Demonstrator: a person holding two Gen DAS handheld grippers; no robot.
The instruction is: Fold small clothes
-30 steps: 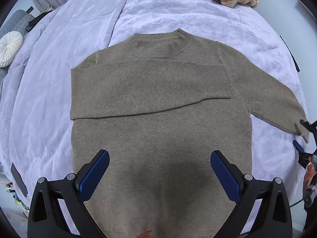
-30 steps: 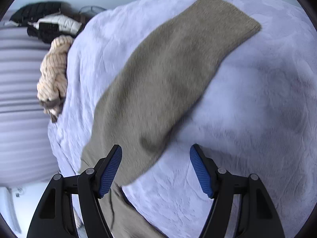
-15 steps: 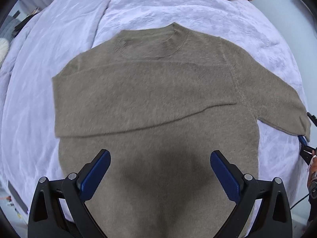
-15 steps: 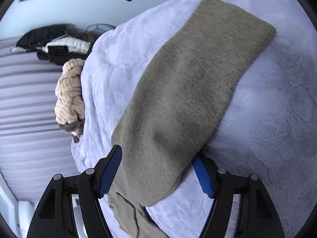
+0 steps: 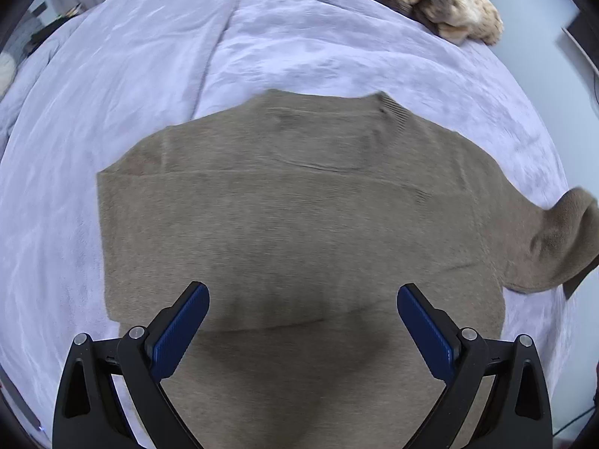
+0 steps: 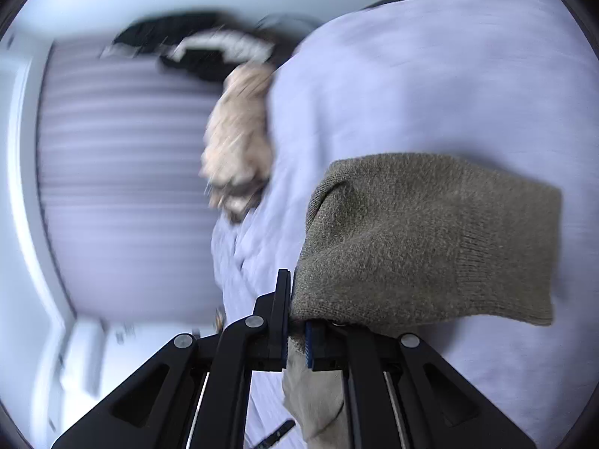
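Observation:
An olive-brown knit sweater [image 5: 299, 232] lies flat on a lavender blanket [image 5: 112, 75], its left sleeve folded across the chest. My left gripper [image 5: 303, 310] is open and empty, hovering above the sweater's lower body. The right sleeve [image 5: 561, 239] is lifted and bunched at the right edge. My right gripper [image 6: 297, 321] is shut on that sleeve [image 6: 430, 239], whose cuff end drapes over the fingers, raised above the blanket [image 6: 449, 75].
A heap of beige and brown knitwear [image 5: 441, 3] lies at the blanket's far edge, also in the right wrist view [image 6: 239, 157]. Dark and white clothes [image 6: 217, 48] lie beyond it. The bed edge drops off at the right.
My right gripper closed on the right sleeve and lifted it off the blanket, swinging fast. My left gripper moved lower and nearer over the sweater, still open.

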